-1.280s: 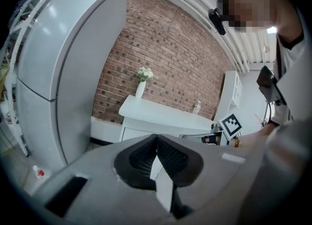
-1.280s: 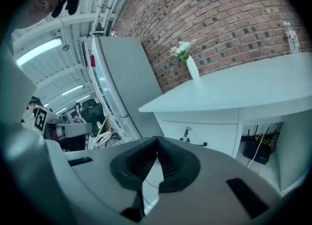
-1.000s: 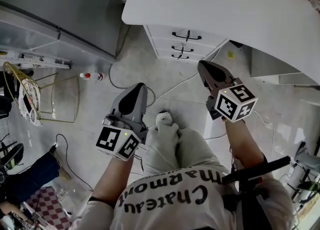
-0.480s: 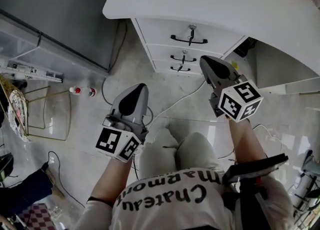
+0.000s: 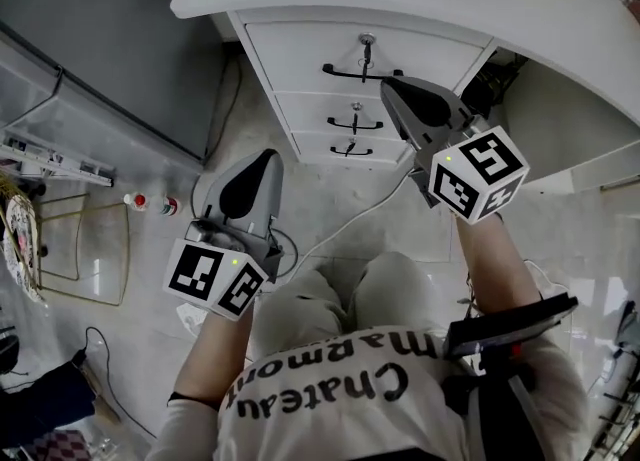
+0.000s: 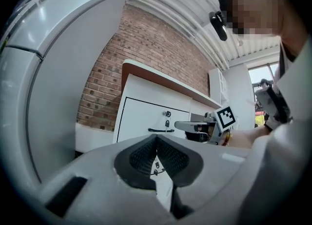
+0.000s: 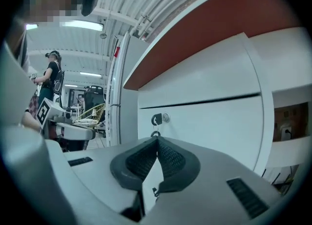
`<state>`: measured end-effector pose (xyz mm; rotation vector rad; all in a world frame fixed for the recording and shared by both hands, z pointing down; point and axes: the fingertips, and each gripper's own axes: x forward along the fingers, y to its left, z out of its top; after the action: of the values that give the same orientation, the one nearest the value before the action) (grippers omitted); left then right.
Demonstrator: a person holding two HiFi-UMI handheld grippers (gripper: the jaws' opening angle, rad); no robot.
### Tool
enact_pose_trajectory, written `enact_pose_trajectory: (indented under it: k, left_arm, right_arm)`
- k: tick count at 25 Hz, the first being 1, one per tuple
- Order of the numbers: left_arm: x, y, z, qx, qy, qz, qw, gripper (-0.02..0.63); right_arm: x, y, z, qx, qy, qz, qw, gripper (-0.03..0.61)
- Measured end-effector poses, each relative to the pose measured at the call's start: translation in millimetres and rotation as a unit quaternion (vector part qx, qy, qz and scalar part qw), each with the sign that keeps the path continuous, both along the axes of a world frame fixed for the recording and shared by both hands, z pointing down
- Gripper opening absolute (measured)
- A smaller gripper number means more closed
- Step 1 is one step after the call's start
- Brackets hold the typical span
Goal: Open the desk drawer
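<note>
- You're on the approach. Your right gripper (image 5: 392, 94) hangs by the right end of the black handle (image 5: 350, 73) on the desk's top drawer (image 5: 300, 54), jaws together and empty.
- Your left gripper (image 5: 262, 164), likewise closed on nothing, sits well below-left of that handle.
- Next, I'd judge: part the right jaws and close them around the handle.

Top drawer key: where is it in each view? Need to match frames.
Head view: key at top centre, just above the black handle.
Left gripper view: key near centre, small and distant.
Right gripper view: key at centre, close.
Shared landmark: the white top drawer front, in all three views.
</note>
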<state>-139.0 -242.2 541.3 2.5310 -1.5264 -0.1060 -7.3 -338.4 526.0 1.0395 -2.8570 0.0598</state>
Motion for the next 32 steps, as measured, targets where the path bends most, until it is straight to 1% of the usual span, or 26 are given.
enact_pose_trajectory:
  k: [3, 6, 8, 11, 15, 16, 17, 18, 20, 22, 23, 25, 27, 28, 29, 30, 32]
  left_arm:
    - [3.8, 1.3, -10.4, 0.013, -0.007, 0.011, 0.9998, 0.014]
    - [3.1, 1.0, -19.0, 0.026, -0.006, 0.013, 0.9995, 0.014]
    - [4.2, 0.1, -19.2, 0.029, -0.004, 0.014, 0.9995, 0.014]
    - [8.3, 0.5, -16.7, 0.027, 0.003, 0.018, 0.9995, 0.014]
    - [11.2, 3.3, -14.6, 0.027, -0.003, 0.017, 0.9995, 0.014]
    - [10.6, 4.6, -14.0, 0.026, -0.003, 0.015, 0.9995, 0.014]
    - [9.4, 6.1, -13.5, 0.025, -0.002, 0.013, 0.9996, 0.014]
    - [7.9, 7.5, -13.1, 0.025, -0.002, 0.01, 0.9996, 0.014]
    - [4.2, 9.7, -12.0, 0.024, -0.001, 0.001, 0.9997, 0.014]
    - [0.9, 12.1, -10.3, 0.02, 0.004, -0.006, 0.9998, 0.014]
    - [0.0, 13.9, -9.7, 0.018, 0.006, -0.009, 0.9998, 0.014]
    - [-0.4, 17.9, -9.2, 0.016, 0.007, -0.011, 0.9998, 0.014]
    - [-0.6, 21.1, -8.8, 0.015, 0.006, -0.013, 0.9998, 0.014]
    - [-0.5, 22.1, -8.5, 0.014, 0.007, -0.013, 0.9998, 0.014]
    - [-0.2, 23.0, -8.1, 0.014, 0.009, -0.013, 0.9998, 0.014]
    - [0.1, 23.8, -7.8, 0.014, 0.011, -0.012, 0.9998, 0.014]
    - [0.5, 24.9, -6.8, 0.014, 0.014, -0.012, 0.9997, 0.014]
  right_arm:
    - [-3.4, -1.6, -8.0, 0.019, 0.033, -0.011, 0.999, 0.009]
    - [-8.5, -3.9, -11.9, 0.039, 0.08, -0.029, 0.996, 0.011]
    - [-11.3, -4.0, -11.7, 0.058, 0.124, -0.041, 0.99, 0.011]
    - [-14.5, -4.1, -3.5, 0.078, 0.191, -0.061, 0.977, 0.011]
    - [-21.1, -10.2, 8.1, 0.083, 0.242, -0.082, 0.963, 0.015]
    - [-23.6, -11.0, 12.0, 0.084, 0.255, -0.089, 0.959, 0.048]
    - [-26.0, -11.1, 17.2, 0.084, 0.271, -0.098, 0.954, 0.136]
    - [-28.0, -10.8, 23.0, 0.084, 0.288, -0.107, 0.948, 0.164]
    - [-30.9, -10.9, 34.1, 0.096, 0.329, -0.116, 0.932, 0.164]
    - [-33.3, -12.1, 42.7, 0.117, 0.368, -0.112, 0.916, 0.164]
    - [-34.2, -12.9, 44.5, 0.123, 0.38, -0.109, 0.91, 0.164]
    - [-34.8, -14.8, 43.7, 0.124, 0.391, -0.101, 0.906, 0.15]
    - [-34.0, -18.8, 40.3, 0.129, 0.402, -0.085, 0.902, 0.109]
    - [-33.7, -21.4, 39.3, 0.136, 0.412, -0.076, 0.898, 0.075]
    - [-33.7, -23.3, 39.3, 0.144, 0.423, -0.069, 0.892, 0.055]
    - [-34.0, -24.2, 40.2, 0.148, 0.433, -0.067, 0.887, 0.052]
    - [-35.1, -24.4, 42.6, 0.151, 0.444, -0.068, 0.88, 0.051]
